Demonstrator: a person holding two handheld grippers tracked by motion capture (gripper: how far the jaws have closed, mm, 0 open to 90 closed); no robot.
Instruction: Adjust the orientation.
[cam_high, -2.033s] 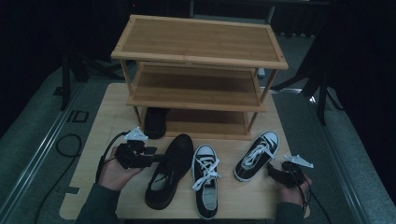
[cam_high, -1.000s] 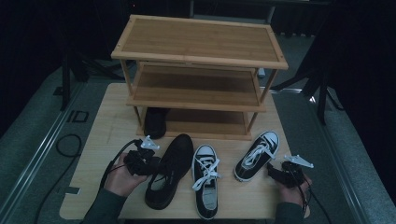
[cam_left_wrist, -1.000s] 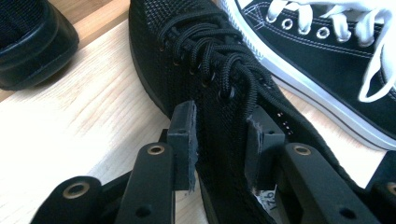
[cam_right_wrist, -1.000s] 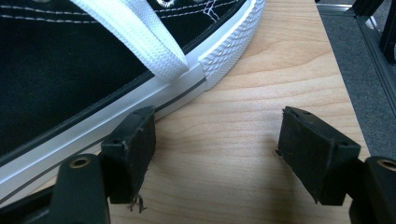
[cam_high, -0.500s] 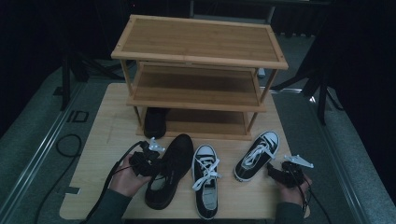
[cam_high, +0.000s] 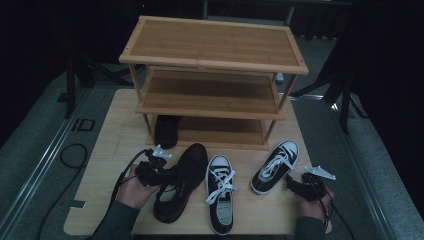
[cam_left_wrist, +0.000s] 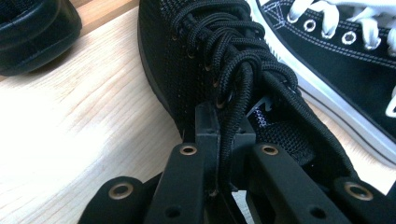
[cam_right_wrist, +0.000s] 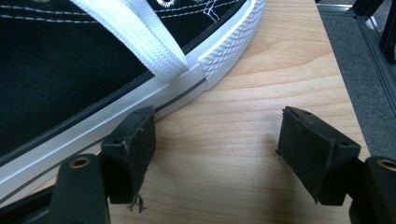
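A light wooden table (cam_high: 107, 150) stands in a dark room, with grey floor on both sides and black stands behind it. At its far half stands a bamboo shoe rack (cam_high: 212, 70) with 3 shelves; a black shoe (cam_high: 166, 131) sits at the left end of the lowest shelf.

The black lace-up shoe (cam_high: 181, 181) lies at the front left of the table, toe toward the rack, just left of a black-and-white sneaker (cam_high: 220, 199). It is knitted black mesh with thick round black laces (cam_left_wrist: 233, 70) and brass-coloured eyelets. The left gripper (cam_left_wrist: 219, 154) has just been closing its jaws, and they now pinch the shoe's collar edge and a lace strand at the top of the lacing.

A second sneaker (cam_high: 275, 167) lies at the front right. The right gripper (cam_right_wrist: 217, 151) rests low beside its white rubber sole, jaws wide with bare table between them.
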